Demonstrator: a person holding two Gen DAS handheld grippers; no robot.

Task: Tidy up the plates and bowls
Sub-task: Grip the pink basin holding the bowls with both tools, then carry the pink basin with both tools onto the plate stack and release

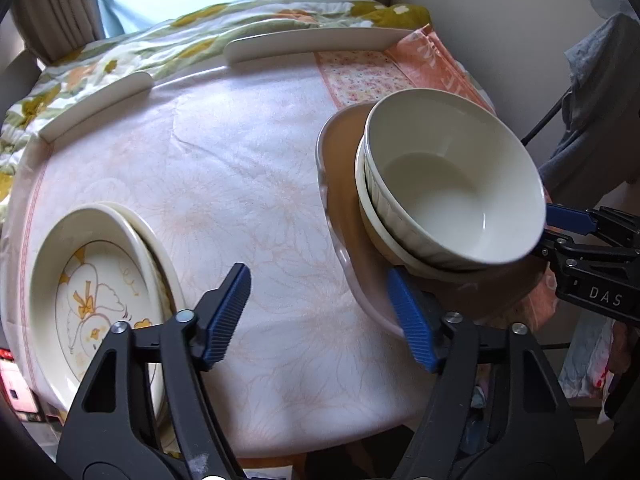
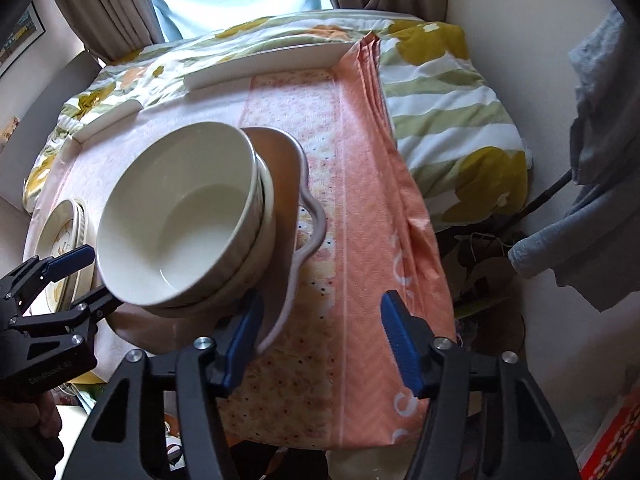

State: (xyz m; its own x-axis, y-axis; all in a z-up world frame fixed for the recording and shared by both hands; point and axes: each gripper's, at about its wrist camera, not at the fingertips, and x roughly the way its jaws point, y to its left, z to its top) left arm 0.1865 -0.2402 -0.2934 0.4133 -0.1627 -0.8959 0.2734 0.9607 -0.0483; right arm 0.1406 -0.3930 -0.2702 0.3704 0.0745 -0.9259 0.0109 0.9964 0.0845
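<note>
We note two nested white bowls (image 1: pixel 452 184) on a brown scalloped plate (image 1: pixel 344 200) ahead-right of our spread left claw (image 1: pixel 322 314) and ahead-left of our spread right claw (image 2: pixel 320 338), both low over the worktop (image 1: pixel 248 184); only the left view shows the floral plates (image 1: pixel 96 292) fully.

Home, bedroom-type room. Small table (image 1: pixel 248 184) under a pink floral tablecloth (image 1: pixel 224 152), pushed against a bed with a yellow-green flower-print duvet (image 2: pixel 448 92). Beige curtains (image 2: pixel 104 4) behind the bed, clothes (image 2: pixel 600 184) hanging right of the table, stacked household crockery (image 1: pixel 452 184) on it.
</note>
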